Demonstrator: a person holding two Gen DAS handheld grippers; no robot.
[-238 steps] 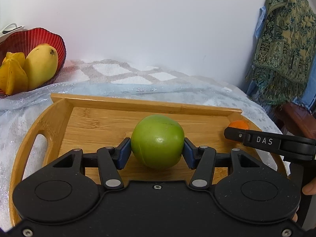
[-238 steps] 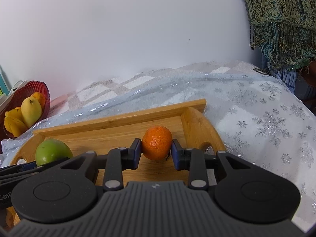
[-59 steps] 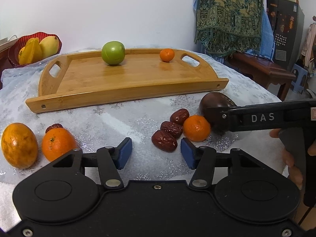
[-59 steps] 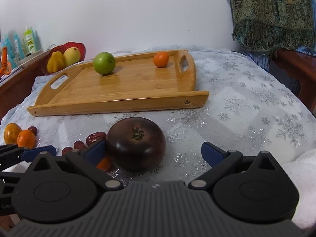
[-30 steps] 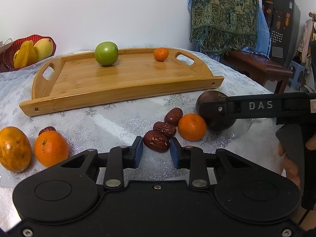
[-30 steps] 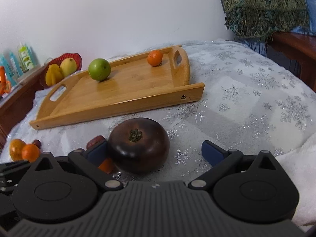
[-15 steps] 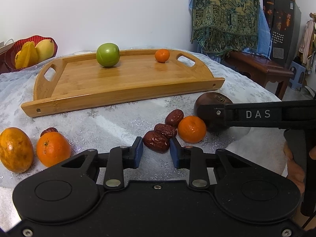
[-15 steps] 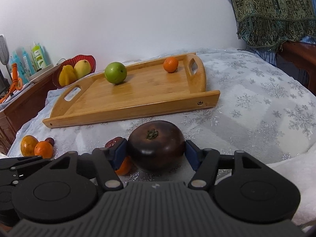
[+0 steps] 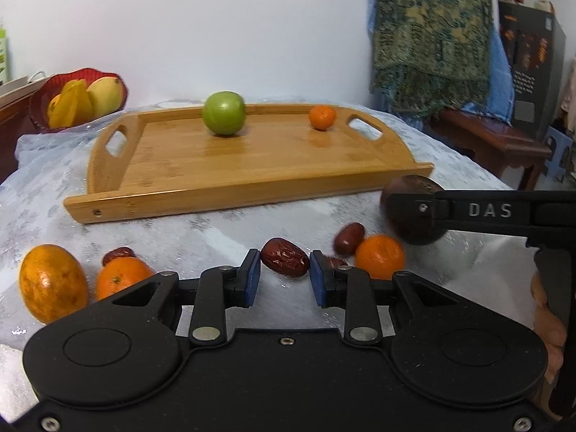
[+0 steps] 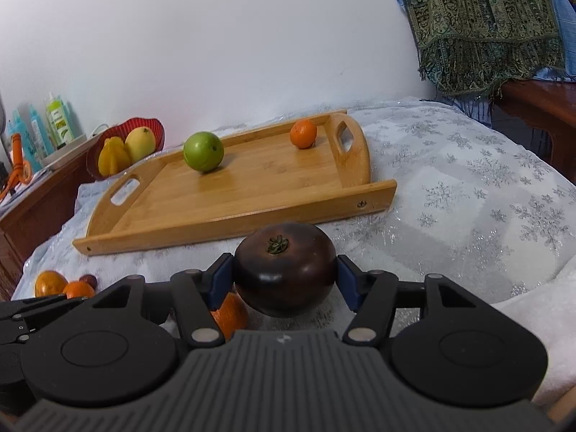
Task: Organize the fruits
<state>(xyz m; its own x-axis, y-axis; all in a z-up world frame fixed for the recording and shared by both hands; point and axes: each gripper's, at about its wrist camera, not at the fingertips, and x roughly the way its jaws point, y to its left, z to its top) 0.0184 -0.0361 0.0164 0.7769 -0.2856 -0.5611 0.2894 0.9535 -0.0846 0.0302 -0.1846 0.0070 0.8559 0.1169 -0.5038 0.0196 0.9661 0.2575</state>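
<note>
- Left wrist view: left tongs (image 9: 284,273) pinch a red date (image 9: 285,262); they should lift it straight.
- Right tongs (image 10: 284,280) clamp the dark tomato (image 10: 286,268); carry it gently toward the tray (image 10: 230,223).

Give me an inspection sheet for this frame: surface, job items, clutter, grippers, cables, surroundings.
Surface: snowflake tablecloth, rumpled at the right edge.
Job's things: wooden tray holds a green apple and a small orange, apart. On the cloth: a mandarin, a second red date, an oval orange fruit, another orange, a date behind it.
Clutter: nothing seen.
Grippers: left gripper, jaws shut on a red date; right gripper, jaws shut on a dark tomato.
Cables: white cord behind the red fruit bowl.
Surroundings: bottles, patterned shawl, wooden bench.
</note>
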